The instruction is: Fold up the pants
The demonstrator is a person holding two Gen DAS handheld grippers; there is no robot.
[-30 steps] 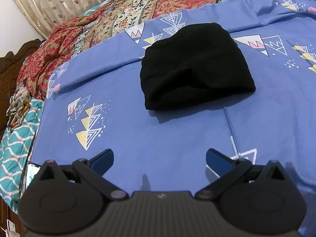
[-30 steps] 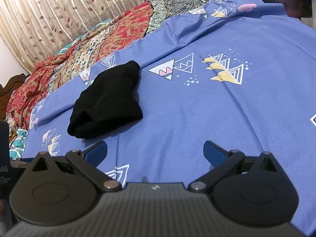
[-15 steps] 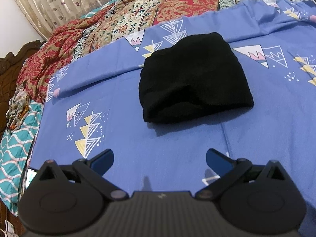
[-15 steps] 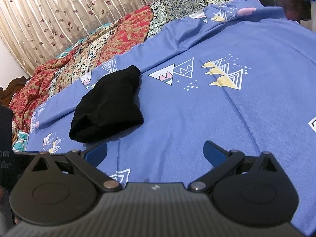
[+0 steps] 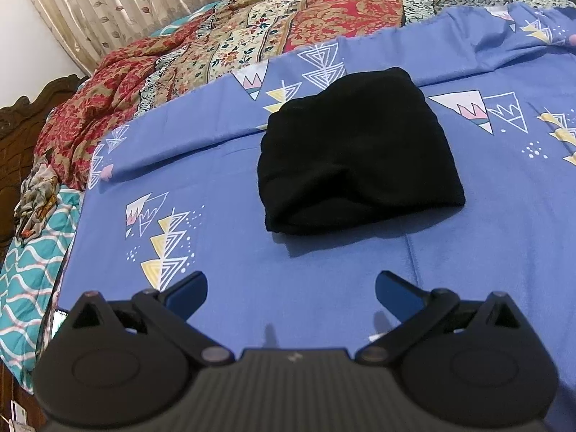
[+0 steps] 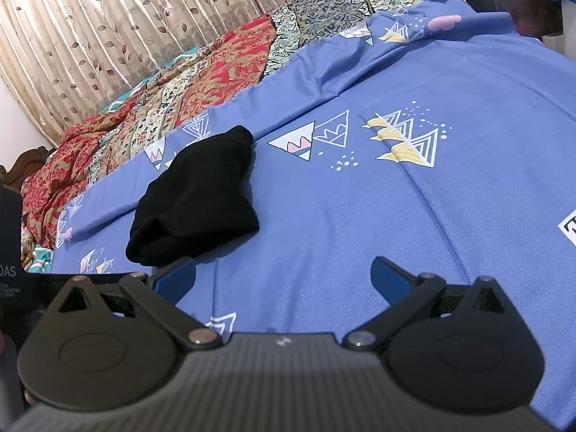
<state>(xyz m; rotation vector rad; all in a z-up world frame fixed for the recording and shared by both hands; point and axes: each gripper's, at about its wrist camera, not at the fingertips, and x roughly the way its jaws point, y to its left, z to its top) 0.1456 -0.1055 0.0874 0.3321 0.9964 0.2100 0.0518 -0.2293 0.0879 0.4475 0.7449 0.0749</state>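
The black pants (image 5: 360,151) lie folded into a compact bundle on the blue patterned sheet (image 5: 324,288), at about 12 o'clock from the left gripper (image 5: 291,289) and at about 10 o'clock from the right gripper (image 6: 282,279). The near edge of the bundle is a thick rounded fold, and a shadow falls on the sheet just below it.

Compared with a second ago, the bundle sits lower and nearer in the left wrist view and its shape is unchanged. In the right wrist view it has drifted slightly toward the centre. Both pairs of tongs were spread then and are spread now, gripping nothing and apart from the pants.

The inner layers of the bundle cannot be made out; the cloth is a uniform black with few visible creases. In the right wrist view the far end of the pants (image 6: 196,198) is foreshortened. A dark object with partial white lettering (image 6: 9,277) is cut off at 9 o'clock in that view.

The sheet's far edge runs behind the pants, where the red floral bedspread (image 5: 288,18) begins, with the leaf-print curtain (image 6: 108,18) beyond. At 9 o'clock in the left view the sheet ends over a teal wavy cover (image 5: 25,273). Open blue sheet stretches from 1 to 4 o'clock of the pants, and between them and both grippers.
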